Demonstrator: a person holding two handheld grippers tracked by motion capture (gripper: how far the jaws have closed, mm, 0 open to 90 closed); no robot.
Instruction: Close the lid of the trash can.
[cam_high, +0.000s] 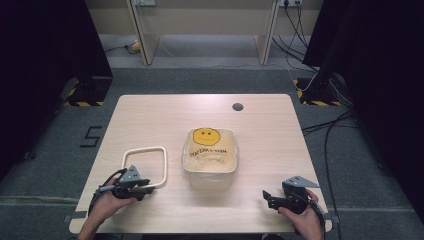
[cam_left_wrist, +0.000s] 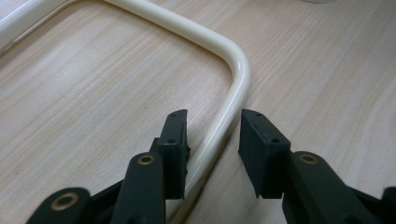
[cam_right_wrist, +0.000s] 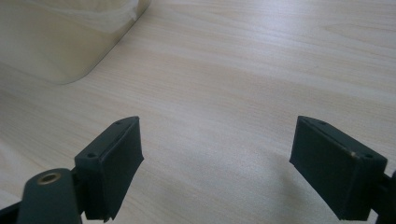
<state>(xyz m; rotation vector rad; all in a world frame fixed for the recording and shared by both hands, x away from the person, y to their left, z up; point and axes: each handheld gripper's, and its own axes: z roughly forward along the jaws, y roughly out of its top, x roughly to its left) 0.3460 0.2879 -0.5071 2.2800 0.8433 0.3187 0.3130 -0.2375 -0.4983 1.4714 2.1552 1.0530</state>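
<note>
A cream square ring (cam_high: 164, 167) with rounded corners lies flat on the wooden table (cam_high: 150, 115), left of centre. My left gripper (cam_high: 150, 190) sits at its near right corner. In the left gripper view the ring's tube (cam_left_wrist: 236, 79) runs between the two jaws of my left gripper (cam_left_wrist: 214, 123); the jaws stand close on either side with a gap still showing at the right pad. My right gripper (cam_high: 267, 197) rests near the front right edge, and in its own view the right gripper (cam_right_wrist: 217, 140) stands wide open over bare wood.
A clear plastic box (cam_high: 210, 180) holding a yellow cloth with a smiley face (cam_high: 206, 136) stands mid-table; its corner (cam_right_wrist: 60, 42) shows in the right gripper view. A round cable hole (cam_high: 238, 106) is at the far side. Cables lie on the floor at the right.
</note>
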